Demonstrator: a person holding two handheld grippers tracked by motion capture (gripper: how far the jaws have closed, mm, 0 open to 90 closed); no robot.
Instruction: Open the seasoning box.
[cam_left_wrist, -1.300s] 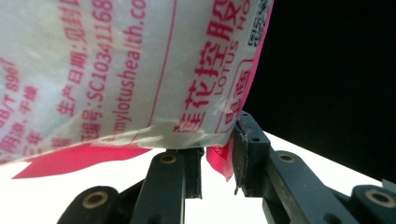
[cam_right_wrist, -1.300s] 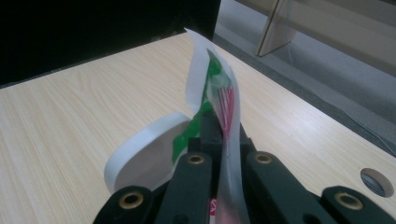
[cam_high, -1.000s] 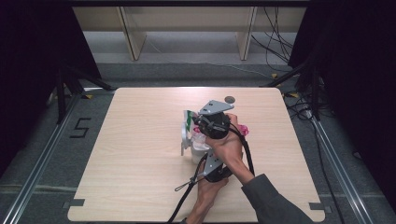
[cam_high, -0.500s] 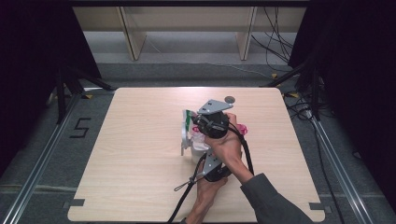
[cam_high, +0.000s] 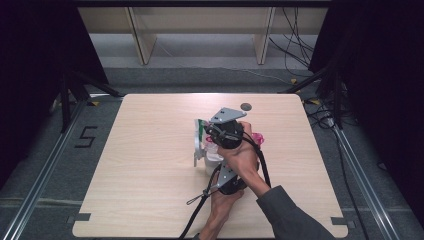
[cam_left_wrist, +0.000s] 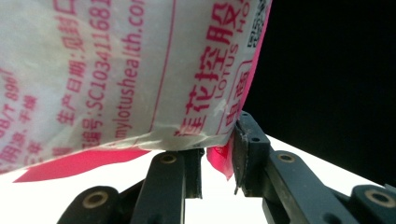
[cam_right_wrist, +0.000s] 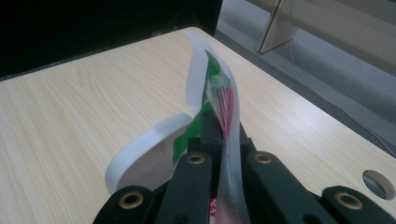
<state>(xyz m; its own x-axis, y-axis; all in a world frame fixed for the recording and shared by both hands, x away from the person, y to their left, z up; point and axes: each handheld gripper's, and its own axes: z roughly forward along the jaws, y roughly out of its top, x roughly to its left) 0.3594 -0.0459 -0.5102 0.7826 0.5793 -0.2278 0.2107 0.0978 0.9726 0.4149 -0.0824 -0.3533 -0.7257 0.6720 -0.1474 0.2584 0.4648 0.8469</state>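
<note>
Right tongs (cam_right_wrist: 219, 140) clamped shut on the white, green-printed flap (cam_right_wrist: 219, 93); left tongs (cam_left_wrist: 218, 158) pinching the pink-printed packet (cam_left_wrist: 116, 70) by its lower edge, above mid-bench (cam_high: 150, 150). Probably tearing open. Best done pulling apart steadily, grips firm, packet upright.

Packet (cam_left_wrist: 140, 70) cropped top and left; its torn strip's (cam_right_wrist: 227, 140) lower end behind jaws.

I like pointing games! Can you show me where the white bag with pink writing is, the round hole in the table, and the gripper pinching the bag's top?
White plastic bag with pink writing (cam_left_wrist: 116, 79): left gripper view, printed side.
Round hole in the wooden table (cam_high: 245, 106): high view, its middle.
Right gripper (cam_right_wrist: 219, 123): right gripper view, fingertips at the bag's edge.
</note>
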